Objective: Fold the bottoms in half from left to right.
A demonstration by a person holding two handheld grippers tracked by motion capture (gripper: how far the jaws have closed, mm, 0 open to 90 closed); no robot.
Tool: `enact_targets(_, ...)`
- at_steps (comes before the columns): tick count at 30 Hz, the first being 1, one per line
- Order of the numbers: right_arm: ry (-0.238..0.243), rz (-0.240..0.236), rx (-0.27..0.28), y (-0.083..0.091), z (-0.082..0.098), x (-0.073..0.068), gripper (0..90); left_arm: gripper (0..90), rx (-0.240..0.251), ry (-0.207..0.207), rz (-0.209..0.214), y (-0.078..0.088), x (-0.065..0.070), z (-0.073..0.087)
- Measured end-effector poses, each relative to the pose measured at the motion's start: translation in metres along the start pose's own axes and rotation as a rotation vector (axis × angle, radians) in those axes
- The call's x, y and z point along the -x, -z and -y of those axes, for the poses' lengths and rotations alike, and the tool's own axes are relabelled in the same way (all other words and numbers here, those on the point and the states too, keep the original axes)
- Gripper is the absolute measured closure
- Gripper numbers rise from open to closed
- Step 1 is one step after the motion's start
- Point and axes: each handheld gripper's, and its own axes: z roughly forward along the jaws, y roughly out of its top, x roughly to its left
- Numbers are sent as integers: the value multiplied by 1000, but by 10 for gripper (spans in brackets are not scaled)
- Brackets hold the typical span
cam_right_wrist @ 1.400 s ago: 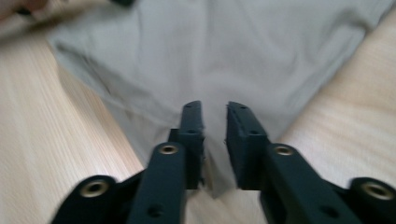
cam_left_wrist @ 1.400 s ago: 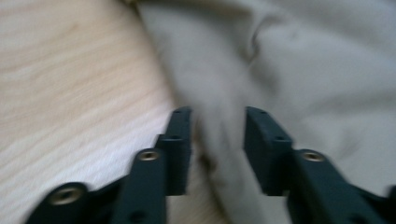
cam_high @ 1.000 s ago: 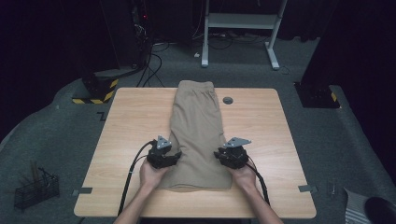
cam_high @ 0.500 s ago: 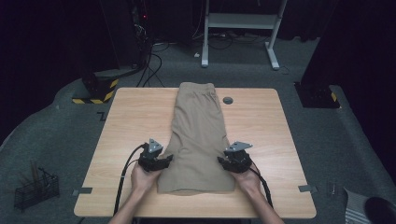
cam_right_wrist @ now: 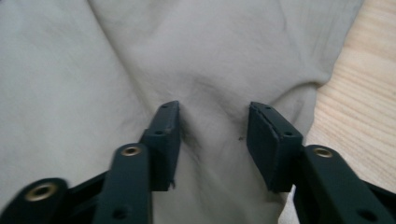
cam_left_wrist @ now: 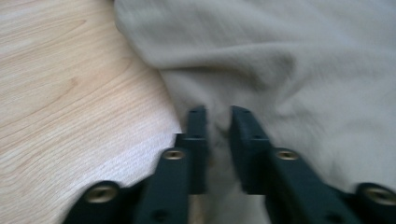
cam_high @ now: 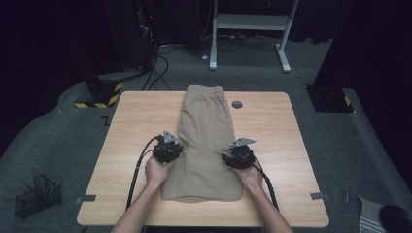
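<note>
Left gripper (cam_high: 171, 145) sits at the left edge of the tan folded garment (cam_high: 206, 141), which lies lengthwise down the middle of the wooden tabletop (cam_high: 136, 126); its fingers (cam_left_wrist: 198, 135) have just closed & now pinch a small ridge of cloth between them, right by the bare wood. Right gripper (cam_high: 236, 154) is at the garment's right edge w/ fingers (cam_right_wrist: 163, 135) spread partway, pressed onto the fabric, a loose fold bunched between them but not squeezed. A small dark round disc (cam_high: 237, 104) sits on the tabletop just right of the garment's far end.
</note>
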Motion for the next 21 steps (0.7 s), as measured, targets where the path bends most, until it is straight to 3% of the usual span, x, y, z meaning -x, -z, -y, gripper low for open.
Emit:
enact_targets(2, 12, 10, 2, 3, 4, 0, 636, 868, -4, 24, 16, 5, -5, 6)
enact_targets(8, 28, -8, 0, 14, 13, -2, 648, 867, -1, 36, 45, 22, -8, 16)
enact_targets(11, 47, -1, -17, 19, 13, -6, 601, 702, 44, 51, 33, 31, -11, 15)
enact_targets(12, 12, 13, 27, 20, 12, -2, 587, 580, 58, 72, 41, 31, -13, 13)
enact_targets(13, -18, 25, 45, 20, 9, 2, 581, 552, 70, 89, 36, 29, -15, 7)
enact_targets(14, -18, 25, 45, 20, 9, 2, 581, 543, 70, 89, 36, 29, -15, 7)
enact_targets(15, -73, 45, 67, 17, 4, 10, 580, 544, 71, 98, 35, 22, -15, 1)
enact_targets(16, -93, 48, 62, 15, 1, 14, 582, 551, 71, 98, 35, 22, -15, 1)
enact_targets(18, -104, 58, 35, 9, -3, 18, 607, 600, 48, 105, 37, 7, -13, -5)
enact_targets(20, -92, 65, 24, 6, -2, 19, 642, 644, 41, 98, 33, 3, -12, -6)
enact_targets(21, -89, 55, 5, 1, 1, 21, 692, 747, 31, 93, 29, -2, -11, -5)
